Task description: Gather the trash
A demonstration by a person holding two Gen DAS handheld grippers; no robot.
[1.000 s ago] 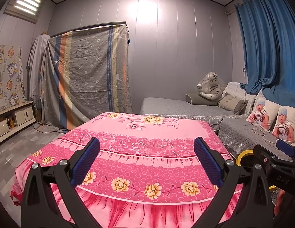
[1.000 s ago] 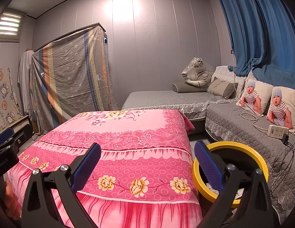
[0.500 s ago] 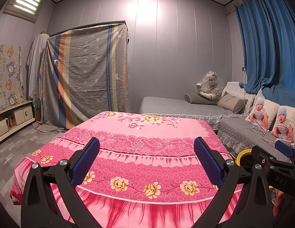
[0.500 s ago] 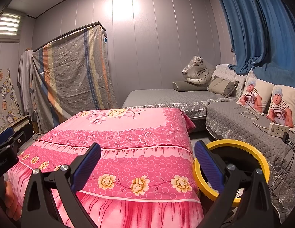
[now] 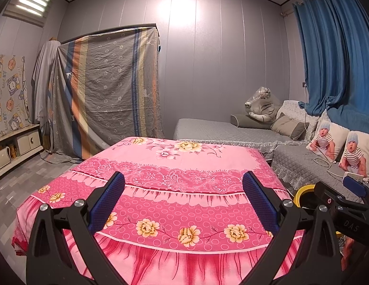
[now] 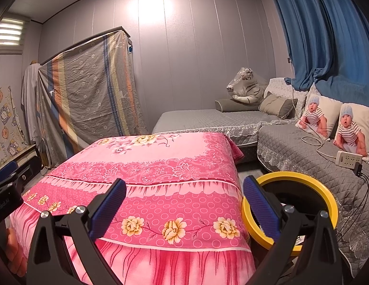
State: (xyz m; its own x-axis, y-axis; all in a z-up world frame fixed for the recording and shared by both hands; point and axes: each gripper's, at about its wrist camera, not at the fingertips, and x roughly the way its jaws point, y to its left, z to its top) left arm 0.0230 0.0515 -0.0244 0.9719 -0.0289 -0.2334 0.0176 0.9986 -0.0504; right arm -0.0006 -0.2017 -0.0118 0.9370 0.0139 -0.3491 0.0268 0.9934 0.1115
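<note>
While held above the near edge of the pink floral tabletop (image 5: 175,166), left tool (image 5: 183,200) spread apart, gripping nothing. Right tool (image 6: 184,201) likewise apart and unladen. Just right of it, yellow-rimmed trash bin (image 6: 301,178) seen whole; only a sliver (image 5: 301,191) from the left.

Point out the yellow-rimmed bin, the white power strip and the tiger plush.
yellow-rimmed bin (image 6: 327,197): right wrist view, on the right side of its yellow rim.
white power strip (image 6: 348,158): right wrist view, on its top face with the sockets.
tiger plush (image 6: 247,87): right wrist view, on its striped body.
</note>
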